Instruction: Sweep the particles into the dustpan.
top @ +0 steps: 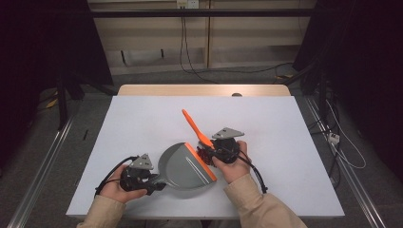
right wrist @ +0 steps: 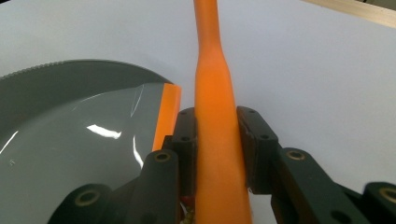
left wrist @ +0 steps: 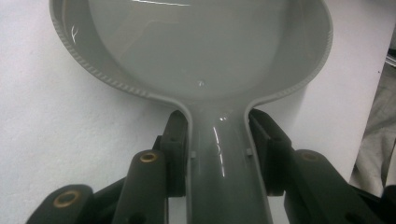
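My left gripper (top: pixel 154 181) is clamped on the handle of the grey plastic dustpan (top: pixel 186 166); in the left gripper view, both pads press the handle's sides and the round pan (left wrist: pixel 196 51) spreads out just ahead of the jaws. The dustpan lies flat on the white table (top: pixel 142 123), its orange lip (top: pixel 200 161) turned toward my right hand. My right gripper (top: pixel 205 151) is closed on the orange plastic brush handle (top: pixel 194 126), which runs between the jaws and slants up and away over the table (right wrist: pixel 303 70). The brush (right wrist: pixel 215 116) sits just beside the dustpan's orange edge (right wrist: pixel 167 116).
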The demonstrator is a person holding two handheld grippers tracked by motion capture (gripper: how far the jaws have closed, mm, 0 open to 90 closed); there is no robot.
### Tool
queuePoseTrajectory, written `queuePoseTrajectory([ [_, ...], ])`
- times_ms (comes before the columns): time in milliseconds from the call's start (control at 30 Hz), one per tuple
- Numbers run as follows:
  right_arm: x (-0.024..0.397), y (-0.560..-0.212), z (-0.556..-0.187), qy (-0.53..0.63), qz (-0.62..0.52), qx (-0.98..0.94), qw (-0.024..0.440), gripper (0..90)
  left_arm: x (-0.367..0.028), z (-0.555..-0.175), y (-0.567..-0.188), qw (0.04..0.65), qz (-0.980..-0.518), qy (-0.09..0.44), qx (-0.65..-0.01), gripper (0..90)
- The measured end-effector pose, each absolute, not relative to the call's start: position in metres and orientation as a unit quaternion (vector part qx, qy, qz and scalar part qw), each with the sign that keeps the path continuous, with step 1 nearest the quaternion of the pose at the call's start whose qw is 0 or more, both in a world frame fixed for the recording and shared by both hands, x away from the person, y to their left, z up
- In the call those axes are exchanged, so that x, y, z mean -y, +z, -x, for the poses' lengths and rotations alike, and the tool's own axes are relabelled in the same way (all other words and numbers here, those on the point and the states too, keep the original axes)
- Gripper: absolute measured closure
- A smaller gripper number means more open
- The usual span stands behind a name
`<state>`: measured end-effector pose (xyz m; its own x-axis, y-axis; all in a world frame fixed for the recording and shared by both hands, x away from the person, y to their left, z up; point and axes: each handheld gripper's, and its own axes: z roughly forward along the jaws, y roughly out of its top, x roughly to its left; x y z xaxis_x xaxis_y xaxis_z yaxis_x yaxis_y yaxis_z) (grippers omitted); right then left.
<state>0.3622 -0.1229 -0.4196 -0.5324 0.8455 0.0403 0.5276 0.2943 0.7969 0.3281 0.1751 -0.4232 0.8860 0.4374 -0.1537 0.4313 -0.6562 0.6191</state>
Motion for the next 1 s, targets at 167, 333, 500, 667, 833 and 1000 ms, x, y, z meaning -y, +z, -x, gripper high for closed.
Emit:
queuePoseTrajectory([
  [167,0.121,-0.419,-0.361,0.400,-0.441,-0.779,0.196,70.8,-0.174,-0.328,-0.423,0.340,-0.909,0.003,-0.240,62.6],
  [333,0.120,-0.420,-0.361,0.404,-0.445,-0.776,0.190,70.7,-0.174,-0.328,-0.423,0.338,-0.910,0.002,-0.238,62.6],
  [500,0.117,-0.420,-0.359,0.410,-0.445,-0.775,0.183,70.7,-0.173,-0.328,-0.424,0.340,-0.909,0.001,-0.242,62.6],
  [667,0.113,-0.420,-0.358,0.413,-0.447,-0.773,0.180,70.6,-0.173,-0.328,-0.424,0.340,-0.909,0.000,-0.242,62.6],
  [833,0.111,-0.420,-0.356,0.419,-0.448,-0.770,0.174,70.7,-0.173,-0.328,-0.424,0.339,-0.909,0.000,-0.242,62.6],
  [1000,0.106,-0.421,-0.354,0.422,-0.453,-0.765,0.175,70.7,-0.173,-0.328,-0.425,0.338,-0.910,0.001,-0.242,62.6],
])
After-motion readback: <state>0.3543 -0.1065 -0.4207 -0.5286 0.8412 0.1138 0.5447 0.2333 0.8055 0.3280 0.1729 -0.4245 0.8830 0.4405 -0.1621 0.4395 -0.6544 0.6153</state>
